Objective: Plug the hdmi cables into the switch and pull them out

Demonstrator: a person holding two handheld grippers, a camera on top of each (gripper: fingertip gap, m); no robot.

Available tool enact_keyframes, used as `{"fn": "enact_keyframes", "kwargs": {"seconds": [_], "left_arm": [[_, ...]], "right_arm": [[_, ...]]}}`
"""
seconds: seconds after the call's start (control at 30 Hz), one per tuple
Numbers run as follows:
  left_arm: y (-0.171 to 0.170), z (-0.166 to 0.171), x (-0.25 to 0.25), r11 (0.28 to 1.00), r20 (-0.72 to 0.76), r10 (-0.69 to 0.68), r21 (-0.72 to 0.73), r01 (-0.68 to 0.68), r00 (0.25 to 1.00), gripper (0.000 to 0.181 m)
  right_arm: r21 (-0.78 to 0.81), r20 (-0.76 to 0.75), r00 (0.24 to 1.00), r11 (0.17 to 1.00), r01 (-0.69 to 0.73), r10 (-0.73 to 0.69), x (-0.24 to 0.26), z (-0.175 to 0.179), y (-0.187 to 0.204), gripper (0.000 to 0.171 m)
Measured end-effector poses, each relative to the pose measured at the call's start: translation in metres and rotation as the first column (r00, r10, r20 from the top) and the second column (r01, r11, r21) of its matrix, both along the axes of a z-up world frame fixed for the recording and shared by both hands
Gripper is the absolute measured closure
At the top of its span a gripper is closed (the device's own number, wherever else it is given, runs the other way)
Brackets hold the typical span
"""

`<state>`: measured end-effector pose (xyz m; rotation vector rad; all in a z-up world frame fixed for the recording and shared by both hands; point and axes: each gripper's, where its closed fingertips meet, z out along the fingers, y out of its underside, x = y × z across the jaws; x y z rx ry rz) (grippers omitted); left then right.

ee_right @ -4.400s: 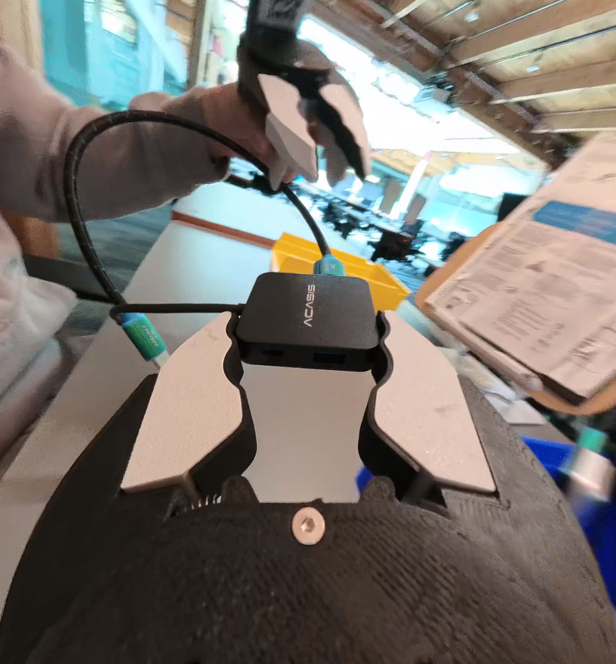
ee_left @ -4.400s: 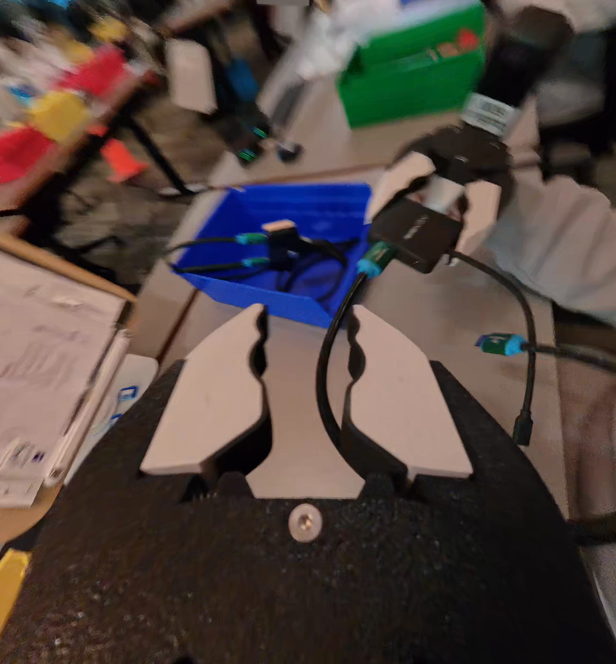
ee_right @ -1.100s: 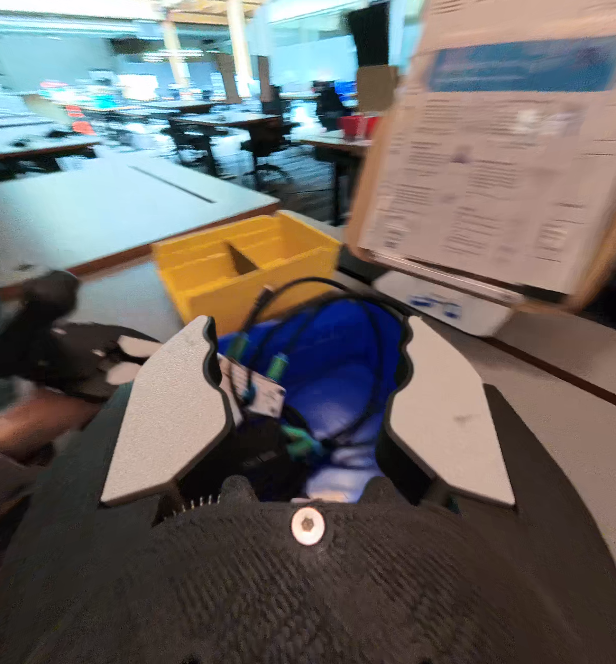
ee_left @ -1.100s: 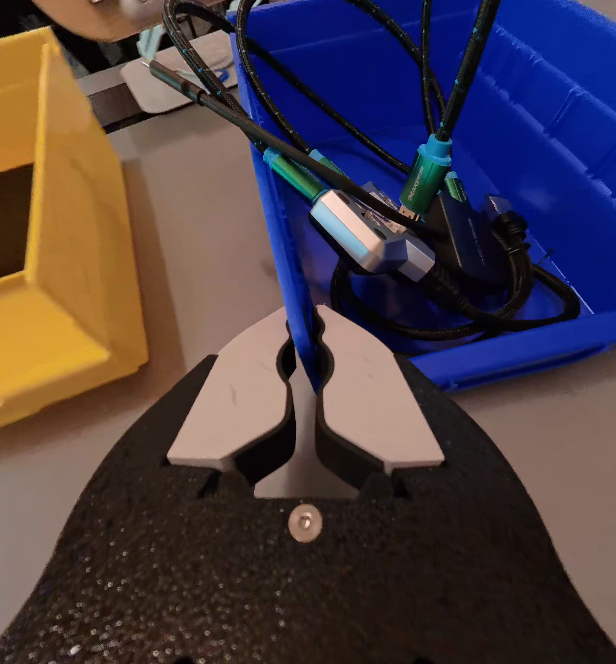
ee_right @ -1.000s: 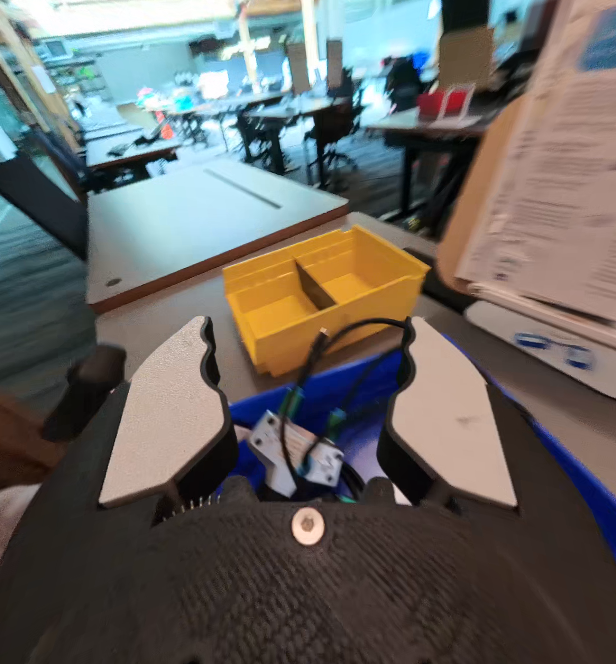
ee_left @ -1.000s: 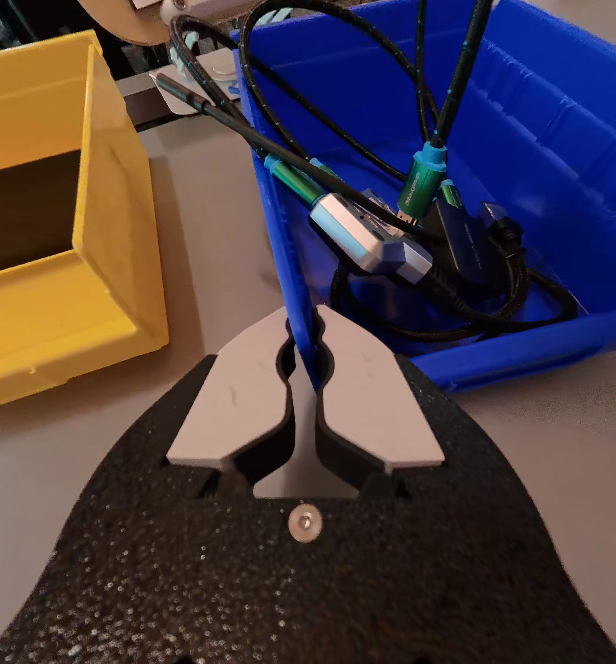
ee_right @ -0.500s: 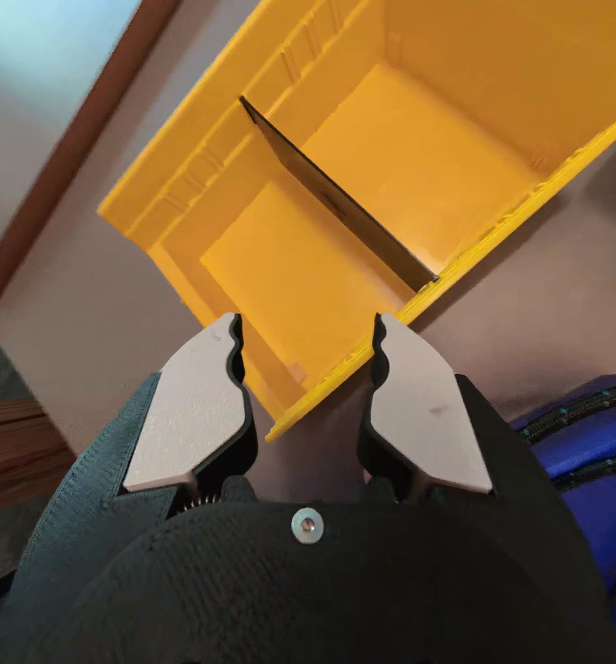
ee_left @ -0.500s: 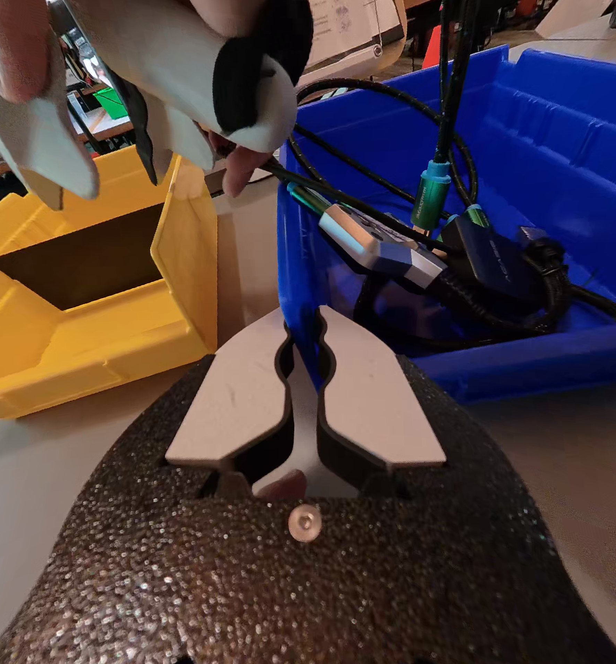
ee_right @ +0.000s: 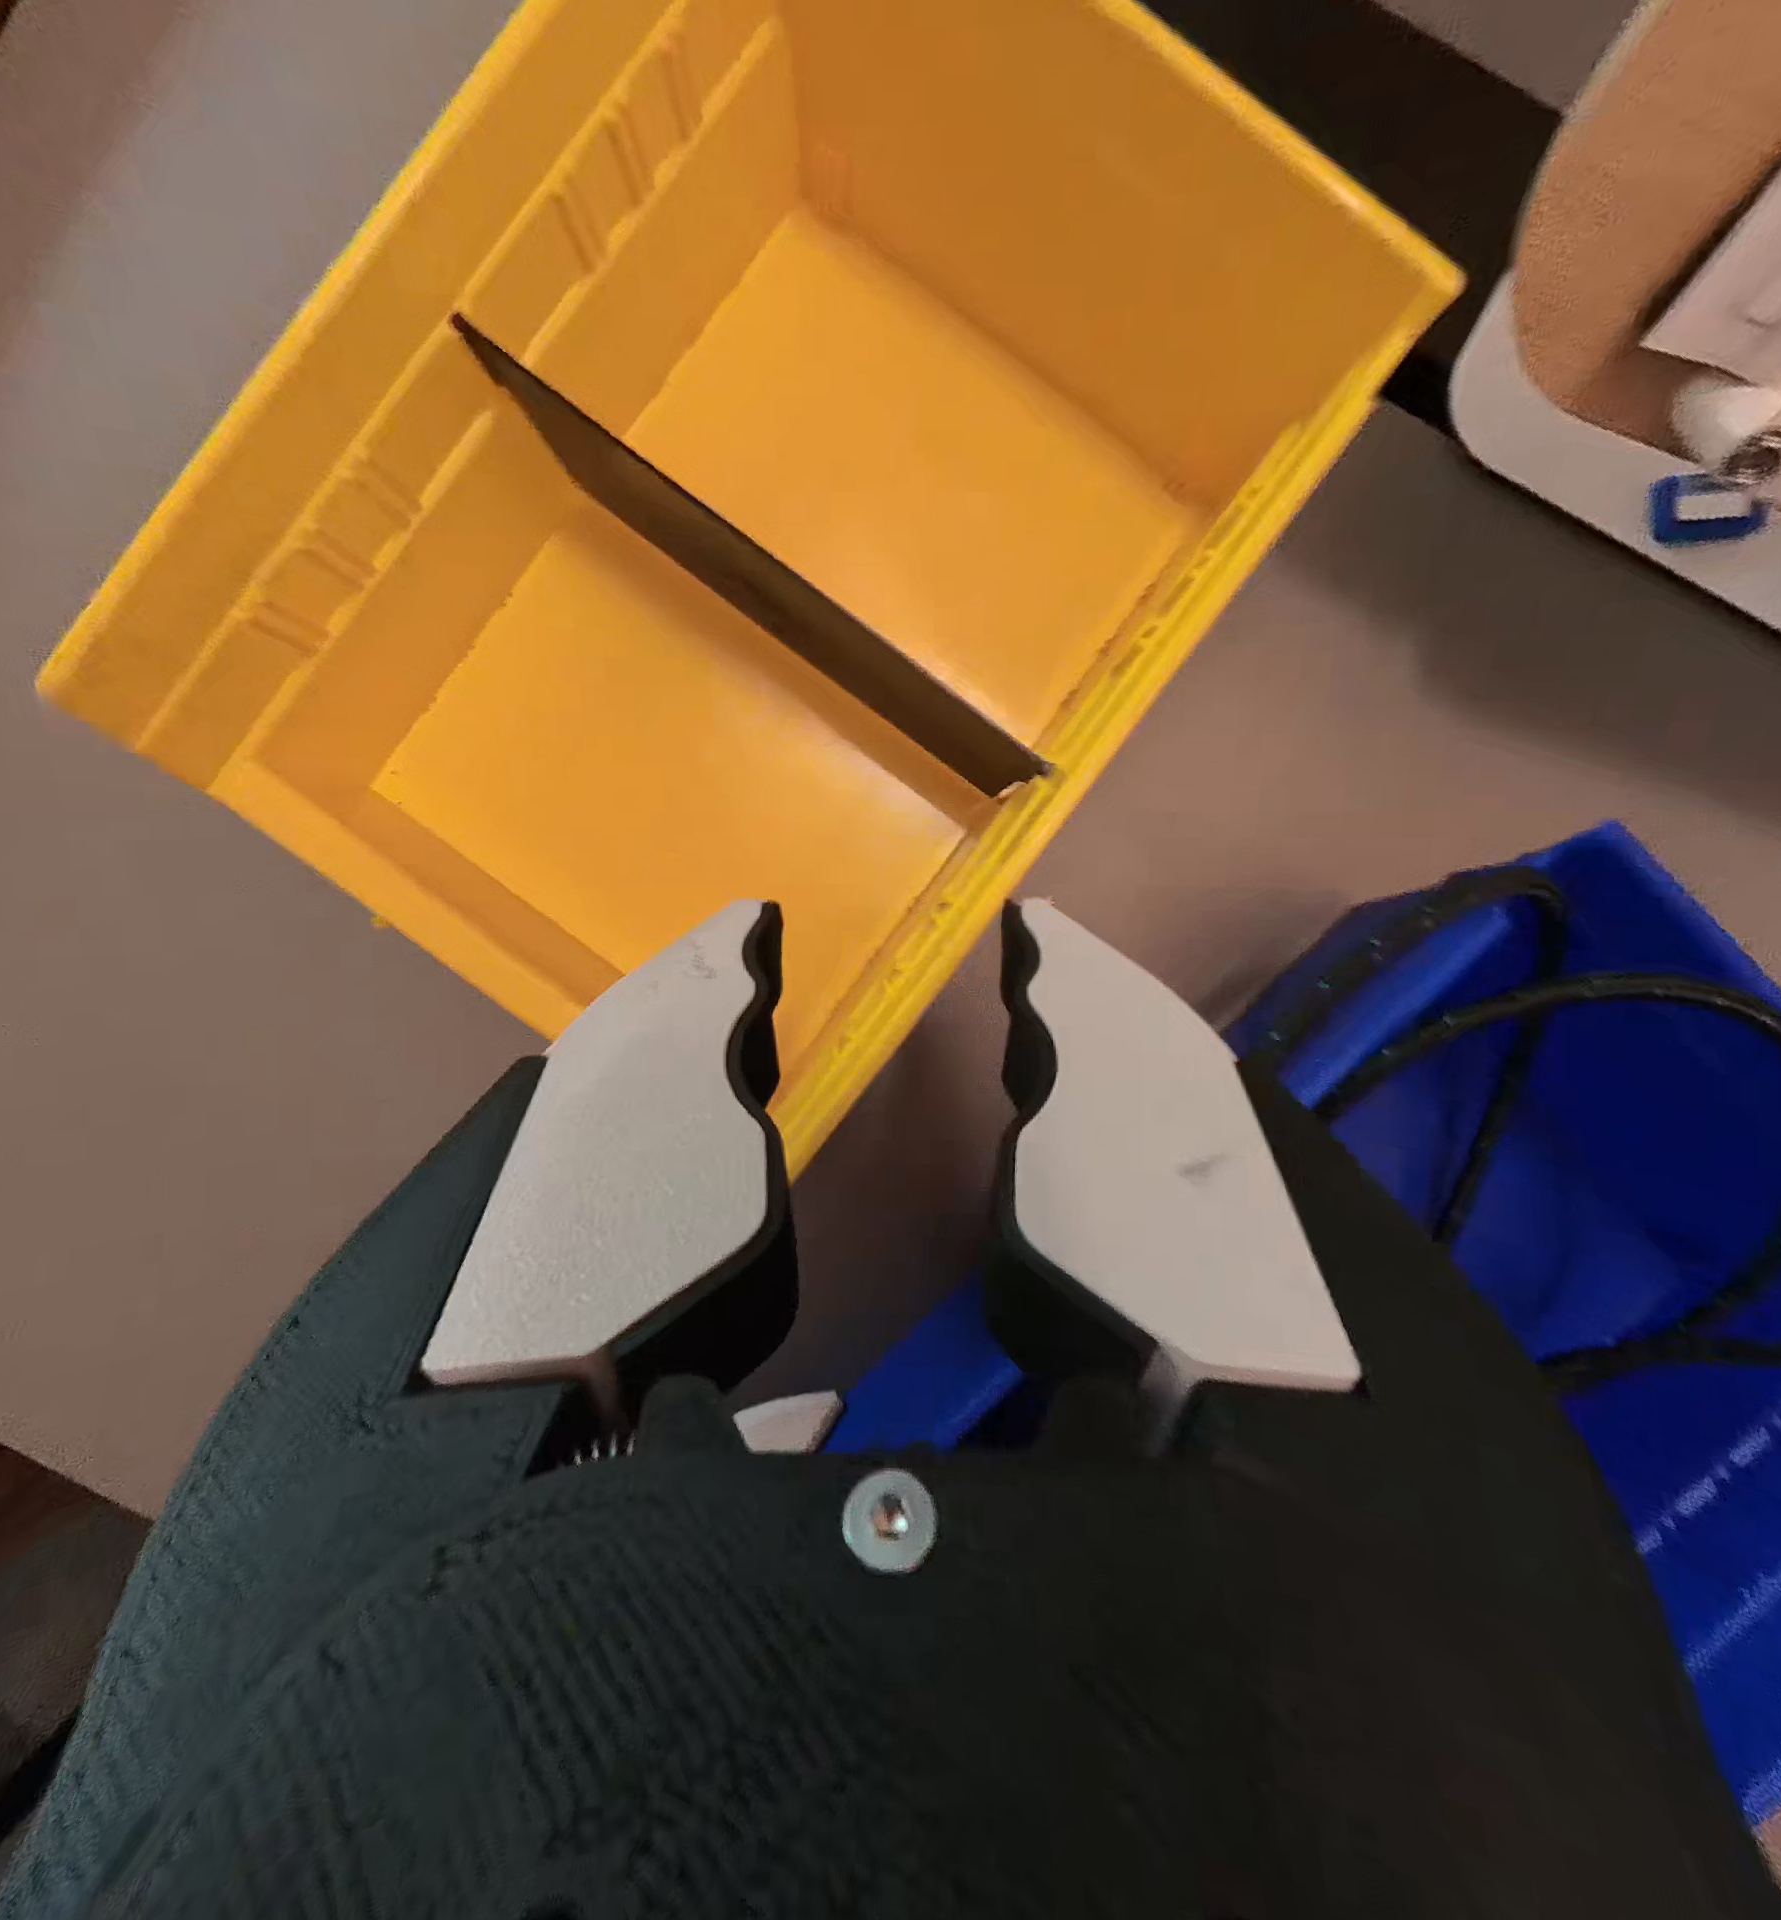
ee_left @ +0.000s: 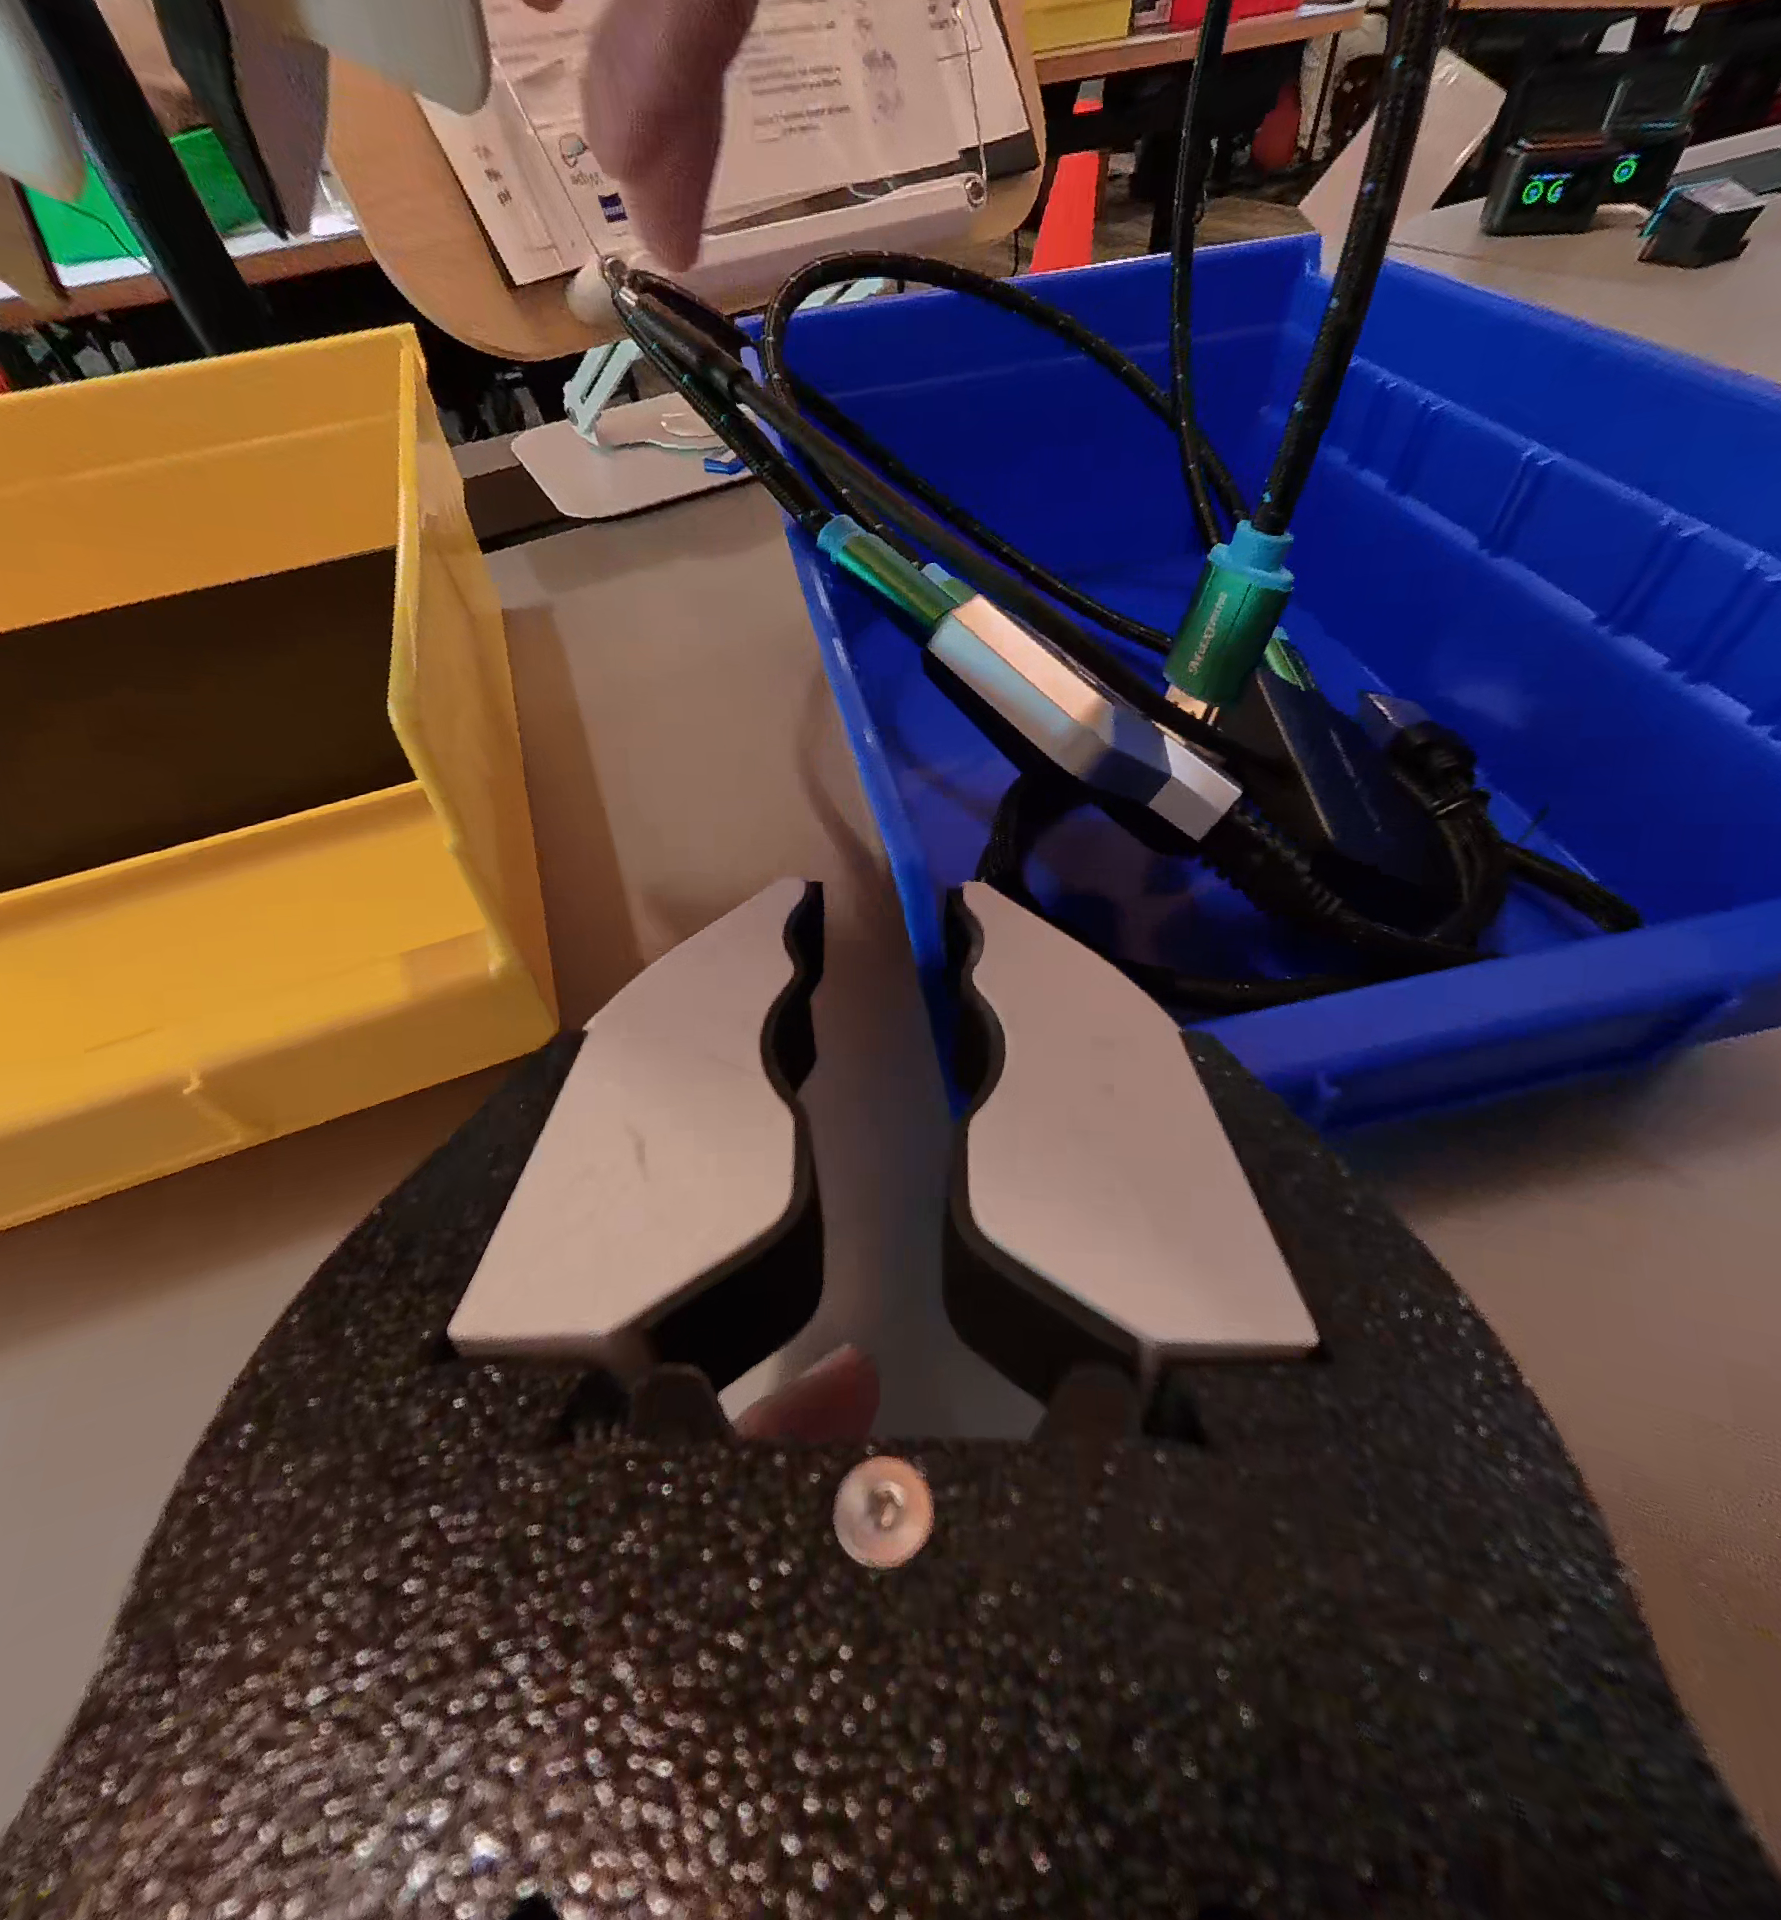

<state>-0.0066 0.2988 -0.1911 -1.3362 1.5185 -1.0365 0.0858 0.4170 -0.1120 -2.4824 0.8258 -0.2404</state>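
Observation:
A silver HDMI switch [ee_left: 1073, 717] lies tilted in the blue bin [ee_left: 1592, 582], with a green-collared cable [ee_left: 886, 571] plugged into its upper end. A second green plug [ee_left: 1229, 623] hangs loose over it on a black braided cable. A black box [ee_left: 1353, 779] and coiled cables lie beside it. My left gripper [ee_left: 886, 904] is open a little, at the bin's near left corner, with the corner wall just inside the right finger. My right gripper [ee_right: 886, 925] is open and empty, above the near corner of the yellow bin [ee_right: 761, 520].
The yellow bin [ee_left: 190, 935] has a black divider [ee_right: 751, 582] and stands left of the blue bin [ee_right: 1592, 1143] on a grey table [ee_left: 657, 675]. A clipboard stand with papers [ee_left: 761, 125] is behind. A person's finger [ee_left: 657, 125] shows at the top.
My left gripper, which was shut on the blue bin's corner wall, has opened. My right gripper swung down from above the blue bin to over the yellow bin and its jaws narrowed.

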Motion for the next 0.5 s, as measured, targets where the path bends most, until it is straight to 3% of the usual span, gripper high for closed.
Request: {"fn": "enact_keyframes", "kwargs": {"seconds": [0.13,0.23,0.3,0.37,0.5], "left_arm": [[-0.001,0.001,0.000,1.000,0.005,-0.010,0.011,0.010,1.000,0.160],[-0.001,0.003,-0.001,1.000,0.019,-0.022,0.008,0.021,1.000,0.160],[-0.001,0.005,-0.002,0.999,0.032,-0.034,-0.006,0.034,0.999,0.159],[-0.002,0.006,-0.003,0.999,0.041,-0.045,-0.026,0.046,0.998,0.159],[-0.001,0.009,-0.005,0.997,0.065,-0.058,-0.045,0.061,0.996,0.159]], "right_arm": [[-0.082,-0.101,0.994,0.996,0.044,-0.052,-0.016,-0.013,-0.012,0.130],[-0.170,-0.051,0.992,0.980,0.104,-0.114,-0.010,-0.023,-0.025,0.129],[-0.168,-0.070,0.981,0.971,0.168,-0.181,-0.011,-0.032,-0.028,0.115],[-0.183,-0.139,0.971,0.969,0.166,-0.193,-0.023,-0.049,-0.027,0.122],[-0.161,-0.149,0.954,0.959,0.234,-0.258,-0.016,-0.069,-0.025,0.114]]}}
